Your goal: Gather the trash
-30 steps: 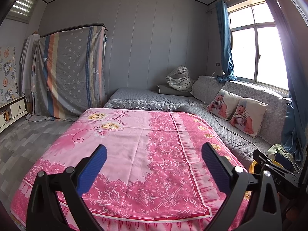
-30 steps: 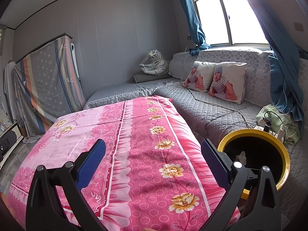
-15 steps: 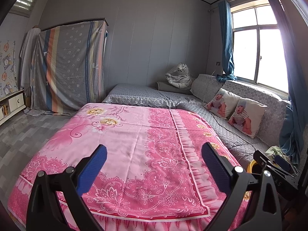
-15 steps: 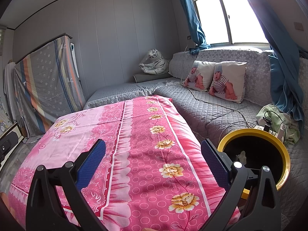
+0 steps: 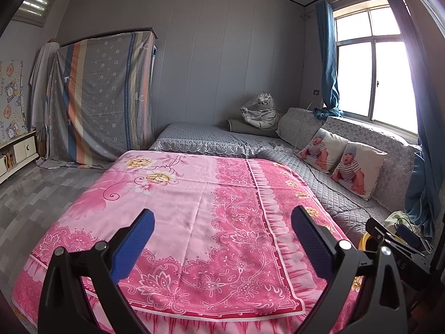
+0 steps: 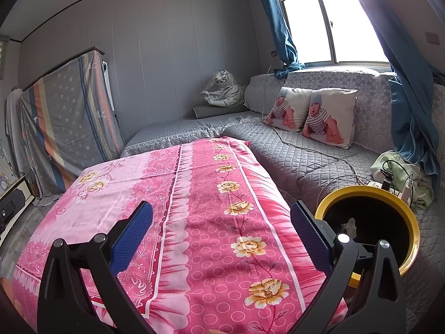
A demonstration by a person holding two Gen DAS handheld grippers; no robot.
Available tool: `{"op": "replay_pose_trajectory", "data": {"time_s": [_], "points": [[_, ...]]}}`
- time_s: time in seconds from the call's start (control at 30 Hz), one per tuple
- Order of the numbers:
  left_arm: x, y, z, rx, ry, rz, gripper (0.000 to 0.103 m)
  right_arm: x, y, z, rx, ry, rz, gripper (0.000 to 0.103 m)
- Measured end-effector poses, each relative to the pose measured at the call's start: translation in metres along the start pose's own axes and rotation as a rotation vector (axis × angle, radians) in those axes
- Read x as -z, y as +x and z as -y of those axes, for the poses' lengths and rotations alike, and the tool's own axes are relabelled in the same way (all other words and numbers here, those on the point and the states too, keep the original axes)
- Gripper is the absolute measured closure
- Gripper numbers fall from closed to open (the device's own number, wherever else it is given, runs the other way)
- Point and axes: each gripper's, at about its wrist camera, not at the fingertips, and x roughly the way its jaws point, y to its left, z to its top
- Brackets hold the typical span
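1. Off to about 3 o'clock of the right gripper stood the yellow-rimmed bin, its round mouth facing up, just beside the pink bedspread and touching the grey quilted sofa.
2. One small pale scrap lay inside the bin; no other trash showed on the bedspread or sofa.
3. Both tools were released: the right gripper's jaws were spread wide with nothing between them, and the left gripper likewise hung empty over the bedspread.
4. From the left wrist view the bin was only a yellow sliver at 4 o'clock, behind the other tool, so the right hand was clearly nearer.
5. Open room lay ahead at 12 o'clock across the flat bedspread; cables and a green cloth crowded the bin's far side at 2 o'clock.
6. Judged from this, collecting looked nearly finished, unless trash lay out of view.
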Motion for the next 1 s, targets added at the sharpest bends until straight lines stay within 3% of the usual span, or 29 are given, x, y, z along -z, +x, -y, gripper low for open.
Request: {"op": "replay_pose_trajectory", "data": {"time_s": [0.8,1.0], "points": [[-0.0029,-0.0038,0.0043,-0.002,0.013,0.015,0.008,-0.0018,0.0013,-0.0005,0.001,0.001,-0.001,0.008],[-0.0052,-0.0031,0.0018,0.028,0.010,0.006,0.008,-0.0022,0.0014,-0.0002,0.000,0.002,-0.001,0.008]]}}
